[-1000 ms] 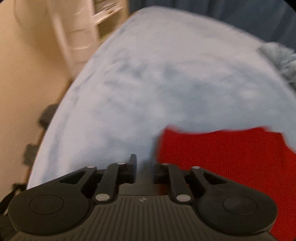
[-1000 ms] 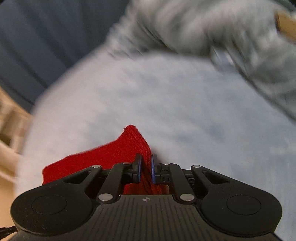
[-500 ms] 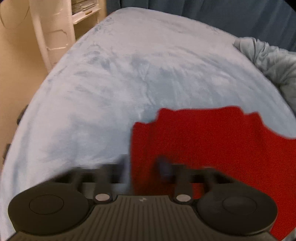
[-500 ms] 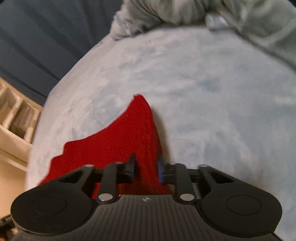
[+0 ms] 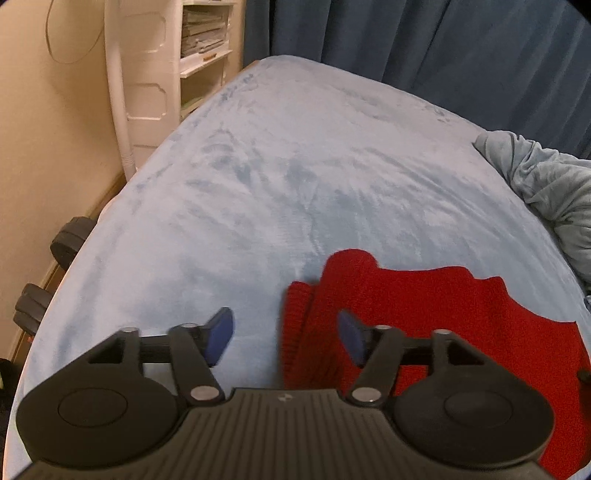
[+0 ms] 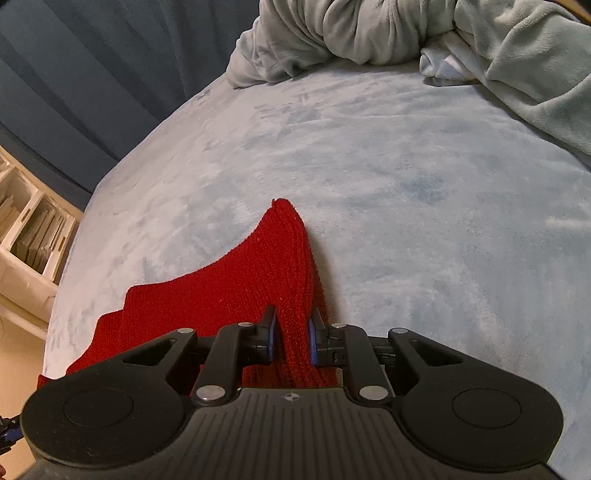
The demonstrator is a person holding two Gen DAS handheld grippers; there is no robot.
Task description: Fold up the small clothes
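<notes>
A red knitted garment (image 5: pixel 443 317) lies flat on the pale blue bed cover (image 5: pixel 280 192). My left gripper (image 5: pixel 286 338) is open, its blue pads (image 5: pixel 221 332) wide apart over the garment's folded left edge, holding nothing. In the right wrist view the same red garment (image 6: pixel 258 273) runs to a point ahead. My right gripper (image 6: pixel 290 338) has its pads partly apart, with a raised ridge of the red knit between them; the pads are loose around it.
A crumpled grey-green blanket (image 6: pixel 406 33) is heaped at the far right of the bed, also in the left wrist view (image 5: pixel 550 192). Dark blue curtains (image 5: pixel 424 40) hang behind. White shelves (image 5: pixel 199 40) and dumbbells (image 5: pixel 70 240) stand left of the bed.
My left gripper has opened wide and let go of the garment's edge. My right gripper's pads have spread from shut to partly apart. The garment has settled flat on the bed.
</notes>
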